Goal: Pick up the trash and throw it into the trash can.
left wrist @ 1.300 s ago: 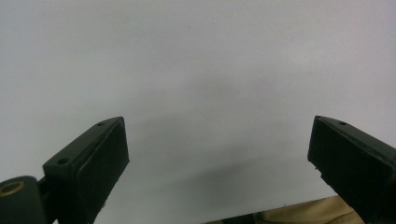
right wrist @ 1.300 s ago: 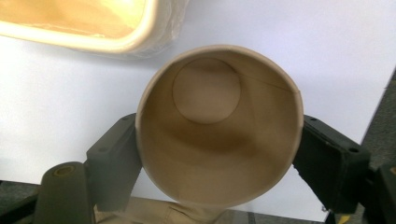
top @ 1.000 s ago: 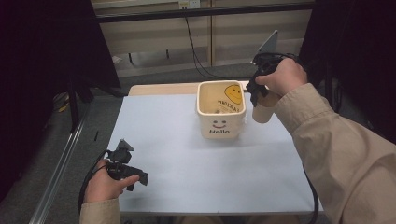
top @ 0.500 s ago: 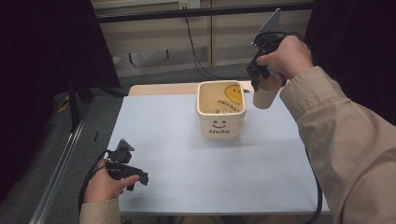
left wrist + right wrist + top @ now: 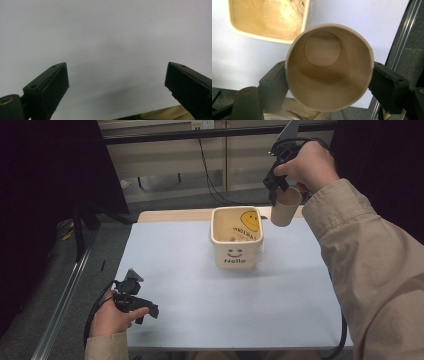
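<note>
Right tongs [image 5: 329, 82] pinch one paper cup [image 5: 329, 67] at its sides, held in the air beside and above one square pot [image 5: 237, 239] on the table [image 5: 200, 310]. Left tongs [image 5: 117, 82], spread and empty, rest near the table's front edge. The cup looks empty, though its depth is dim. Grip gently to avoid crushing; keep it level.
</note>
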